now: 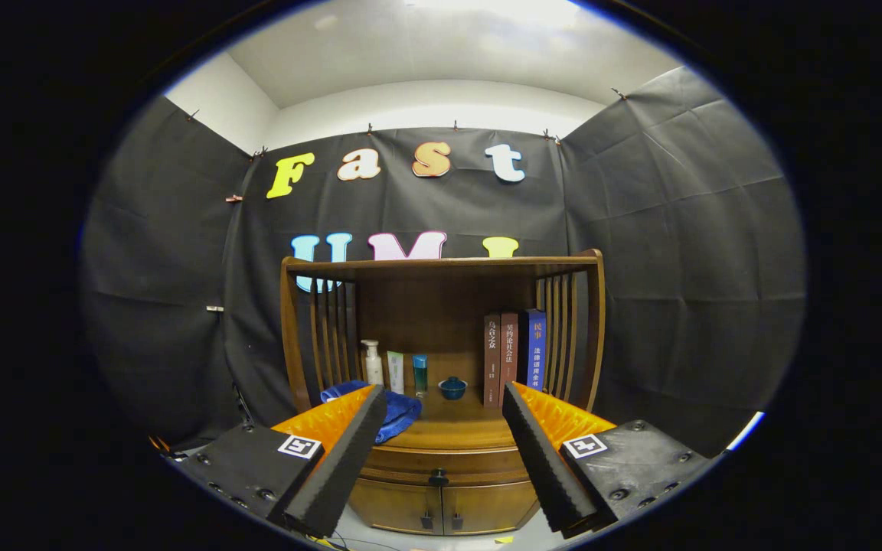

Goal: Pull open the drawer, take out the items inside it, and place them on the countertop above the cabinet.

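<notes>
While the fingers (441, 451) sit spread wide and pinch nothing, the closed drawer (441, 463) with its dark knob (439, 479) lies between and just beyond them, under the tabletop (456, 430) carrying a blue cloth (399, 413)

Single fisheye cam riding on the gripper (441, 451), looking forward along its spread fingers, level, head-on at the wooden cabinet (441, 459). Stands back a bit: whole cabinet in frame, drawer knob (439, 479) between the fingers, booth walls far, left and right.
</notes>
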`<state>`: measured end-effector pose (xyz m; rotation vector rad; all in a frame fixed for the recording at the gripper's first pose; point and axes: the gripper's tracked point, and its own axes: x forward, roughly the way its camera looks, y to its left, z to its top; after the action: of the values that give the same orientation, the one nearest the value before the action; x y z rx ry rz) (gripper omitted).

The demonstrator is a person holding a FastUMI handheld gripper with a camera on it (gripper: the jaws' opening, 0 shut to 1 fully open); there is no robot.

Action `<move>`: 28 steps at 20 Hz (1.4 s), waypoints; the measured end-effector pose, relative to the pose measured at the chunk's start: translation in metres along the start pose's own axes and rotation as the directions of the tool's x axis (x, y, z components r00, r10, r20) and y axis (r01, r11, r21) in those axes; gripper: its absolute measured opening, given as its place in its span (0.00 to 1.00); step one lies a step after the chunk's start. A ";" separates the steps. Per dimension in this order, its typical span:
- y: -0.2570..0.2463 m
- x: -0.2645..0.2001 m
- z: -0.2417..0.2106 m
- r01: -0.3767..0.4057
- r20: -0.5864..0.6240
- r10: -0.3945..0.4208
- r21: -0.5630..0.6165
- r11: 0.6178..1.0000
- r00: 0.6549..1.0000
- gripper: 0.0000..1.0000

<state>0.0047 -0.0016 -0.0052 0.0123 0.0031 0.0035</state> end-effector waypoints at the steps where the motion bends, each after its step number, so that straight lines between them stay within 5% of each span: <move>1: -0.001 0.001 -0.002 0.003 -0.003 -0.003 0.003 1.000 1.000 0.99; 13: -0.005 0.047 -0.073 -0.016 -0.091 0.022 0.065 0.998 0.996 0.99; 28: 0.000 0.138 -0.276 0.034 -0.348 -0.020 0.037 0.999 0.937 0.99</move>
<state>0.1417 0.0017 -0.2811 0.0540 0.3582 -0.0220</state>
